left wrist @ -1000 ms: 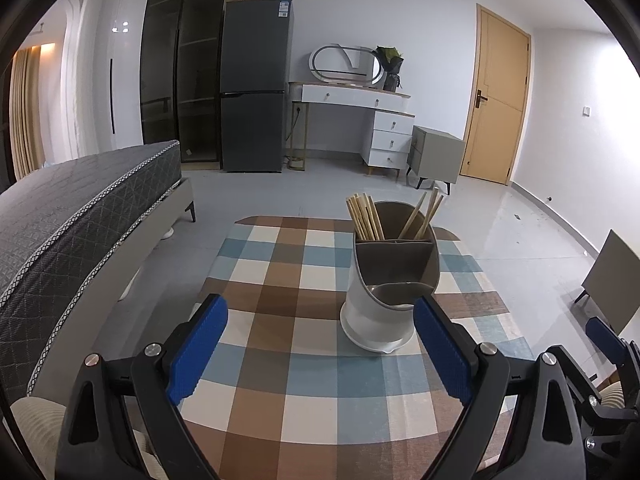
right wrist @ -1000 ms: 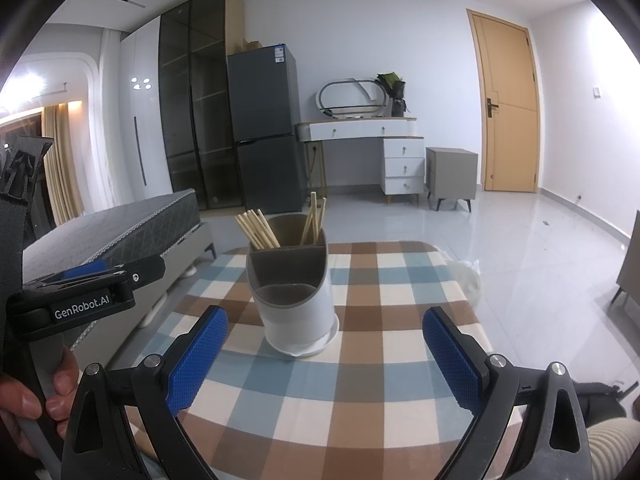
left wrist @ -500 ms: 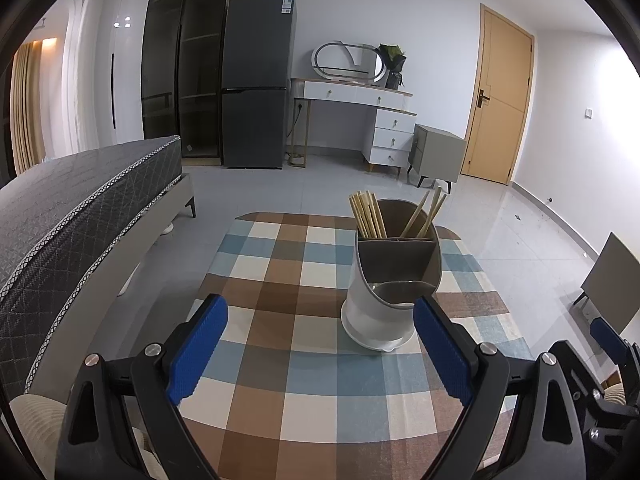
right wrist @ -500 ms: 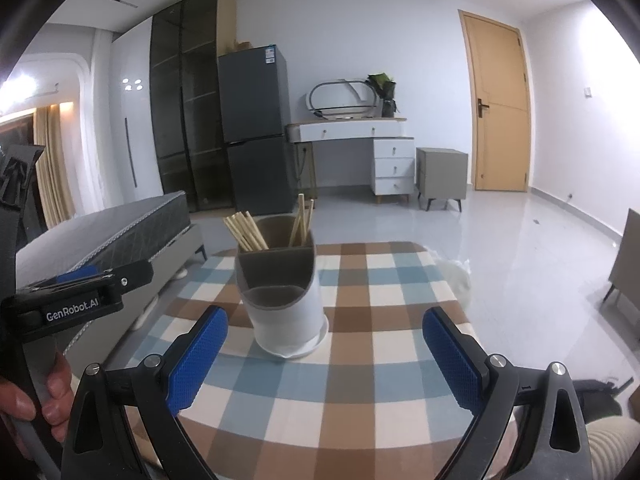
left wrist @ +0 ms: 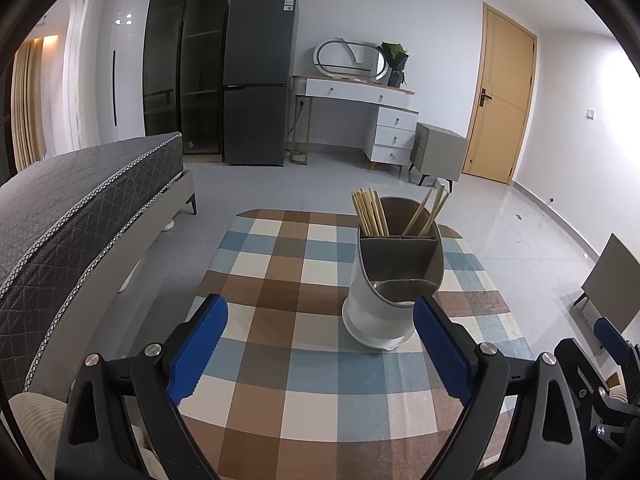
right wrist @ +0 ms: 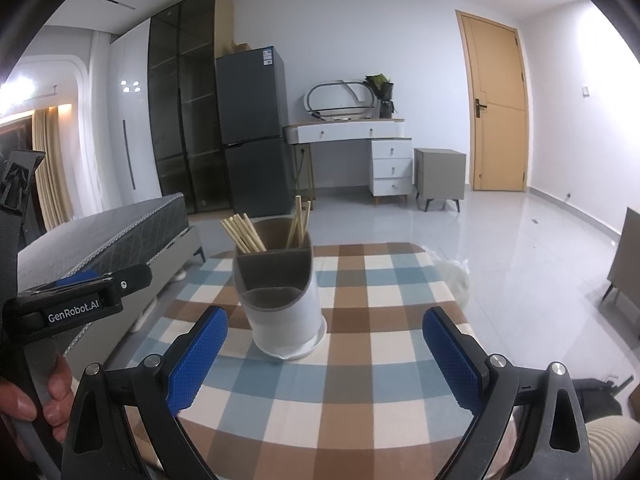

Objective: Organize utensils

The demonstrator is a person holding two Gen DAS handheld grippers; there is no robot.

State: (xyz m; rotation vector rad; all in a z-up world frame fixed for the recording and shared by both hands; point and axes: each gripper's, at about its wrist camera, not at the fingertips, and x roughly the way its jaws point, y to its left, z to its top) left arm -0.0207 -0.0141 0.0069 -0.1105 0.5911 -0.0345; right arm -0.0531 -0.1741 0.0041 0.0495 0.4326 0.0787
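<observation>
My left gripper (left wrist: 320,344) and right gripper (right wrist: 324,354) hang wide and empty before the holder (left wrist: 396,276) of chopsticks (left wrist: 370,216) on the checked table (left wrist: 280,304); only the right view shows my hand (right wrist: 36,404).

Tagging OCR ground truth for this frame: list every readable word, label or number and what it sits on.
"GenRobot.AI": white print on the black body of the left gripper, seen from the right wrist view.
Sticker on the fridge, top right of the door: blue and white label, text too small to read in either view.
Utensil holder, chopsticks, checked tablecloth, door: no text visible.
</observation>
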